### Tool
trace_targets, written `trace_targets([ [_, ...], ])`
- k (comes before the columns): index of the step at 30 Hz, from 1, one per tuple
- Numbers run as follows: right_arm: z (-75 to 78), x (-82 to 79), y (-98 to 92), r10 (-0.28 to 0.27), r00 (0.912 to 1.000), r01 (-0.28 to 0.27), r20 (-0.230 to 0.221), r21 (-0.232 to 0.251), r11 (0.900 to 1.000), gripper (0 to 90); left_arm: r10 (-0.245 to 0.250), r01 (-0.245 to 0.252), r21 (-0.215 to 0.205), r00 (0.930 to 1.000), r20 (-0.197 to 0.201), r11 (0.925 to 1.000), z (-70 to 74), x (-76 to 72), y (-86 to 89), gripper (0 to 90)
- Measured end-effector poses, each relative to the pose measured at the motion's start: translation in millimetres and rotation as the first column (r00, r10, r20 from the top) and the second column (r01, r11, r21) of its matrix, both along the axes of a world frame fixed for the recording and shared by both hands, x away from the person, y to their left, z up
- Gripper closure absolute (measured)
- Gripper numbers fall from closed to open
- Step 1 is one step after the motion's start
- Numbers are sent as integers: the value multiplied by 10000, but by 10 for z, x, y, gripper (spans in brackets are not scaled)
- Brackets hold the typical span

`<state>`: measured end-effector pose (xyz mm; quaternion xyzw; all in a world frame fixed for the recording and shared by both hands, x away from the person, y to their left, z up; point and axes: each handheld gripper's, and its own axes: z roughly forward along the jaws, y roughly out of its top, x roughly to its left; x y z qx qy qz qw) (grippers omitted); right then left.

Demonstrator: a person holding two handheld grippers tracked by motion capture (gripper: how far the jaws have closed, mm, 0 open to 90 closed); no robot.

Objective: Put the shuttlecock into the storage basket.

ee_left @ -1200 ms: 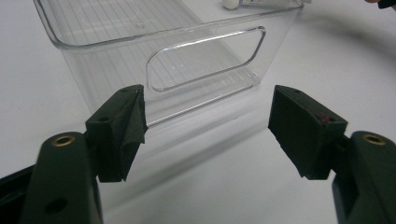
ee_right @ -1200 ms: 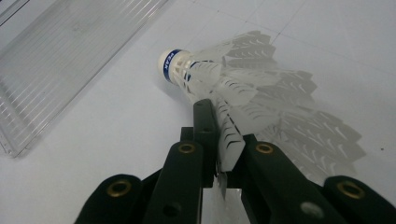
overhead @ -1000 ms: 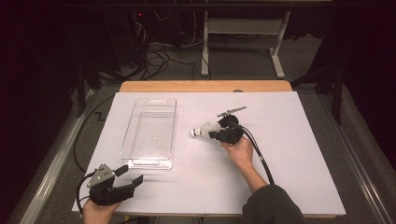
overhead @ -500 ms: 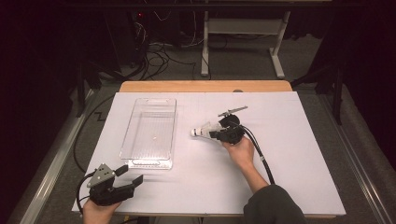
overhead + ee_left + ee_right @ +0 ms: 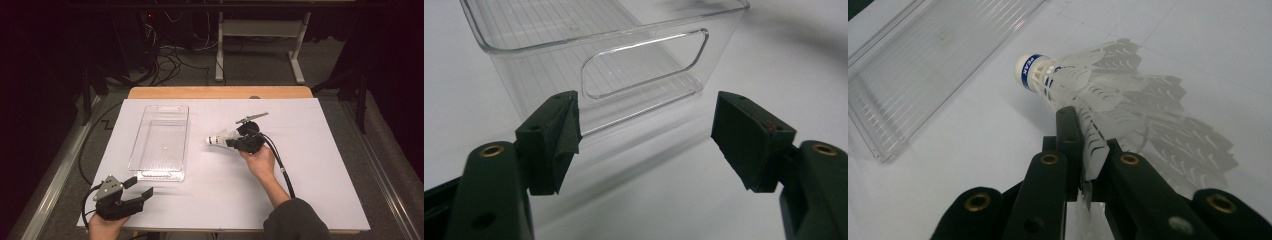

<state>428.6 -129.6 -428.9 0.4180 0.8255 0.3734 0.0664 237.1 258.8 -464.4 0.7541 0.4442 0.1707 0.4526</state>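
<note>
Shuttlecock: centre of frame, just above white worktop, right of clear bin. Probably featherlight, skirt crushable. Pinched at skirt edge by right gripper; left gripper spread, idle.

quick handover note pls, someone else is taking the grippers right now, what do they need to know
Right gripper: shut on the feather skirt of the white shuttlecock with a blue band round its cork, held just above the white table sheet, cork pointing toward the bin.
Left gripper: open, holding nothing, at the near left corner of the table, facing the handle end of the clear ribbed plastic bin.
Bin: lies left of the shuttlecock, nothing in it.
Done: shuttlecock gripped.
Left, most likely: carry it over the bin and release it inside; the left gripper can steady the bin if it slides.
</note>
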Motion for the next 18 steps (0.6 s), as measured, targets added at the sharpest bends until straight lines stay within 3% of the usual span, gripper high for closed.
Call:
trace_targets([
  [18, 145, -25, -27, 28, 9998, -31, 181, 143, 9999, 892, -11, 11, 9, 10000, -22, 10000, -4, 5, -1, 288],
])
